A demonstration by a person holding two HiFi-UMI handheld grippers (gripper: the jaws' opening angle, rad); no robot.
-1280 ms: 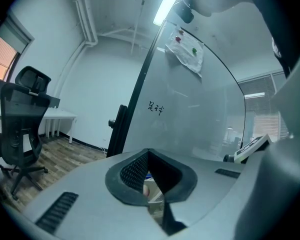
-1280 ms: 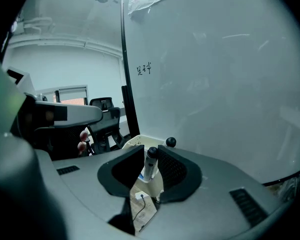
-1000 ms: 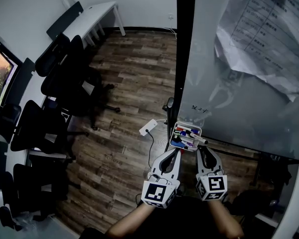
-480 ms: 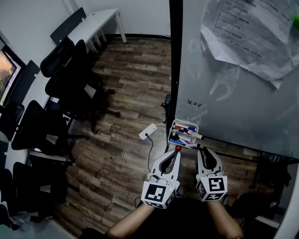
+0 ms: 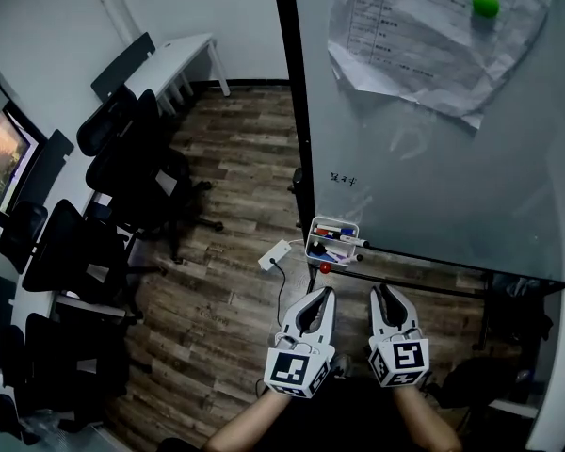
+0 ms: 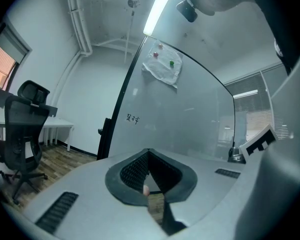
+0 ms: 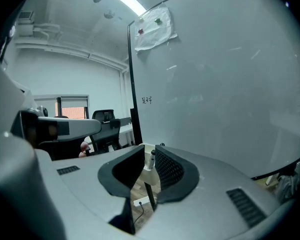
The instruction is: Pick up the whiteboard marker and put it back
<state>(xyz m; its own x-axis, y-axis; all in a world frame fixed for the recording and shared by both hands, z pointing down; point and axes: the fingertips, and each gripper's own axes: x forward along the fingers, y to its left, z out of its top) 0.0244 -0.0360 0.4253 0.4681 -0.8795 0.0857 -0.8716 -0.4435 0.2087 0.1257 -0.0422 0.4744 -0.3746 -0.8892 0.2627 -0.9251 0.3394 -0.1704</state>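
The whiteboard marker (image 5: 350, 240) lies across the tray (image 5: 313, 238) at the lower-left corner of the whiteboard (image 5: 433, 158), apparently back in place. The left gripper (image 5: 326, 293) is closed and empty. The right gripper (image 5: 381, 292) is part-open and empty. Advise keeping both clear of the marker's overhanging end.

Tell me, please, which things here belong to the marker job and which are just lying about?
Job: whiteboard markers in their white tray; whiteboard; left tool, right tool, both empty.
Lying about: office chairs; white desk; power strip; pinned paper; green magnet.
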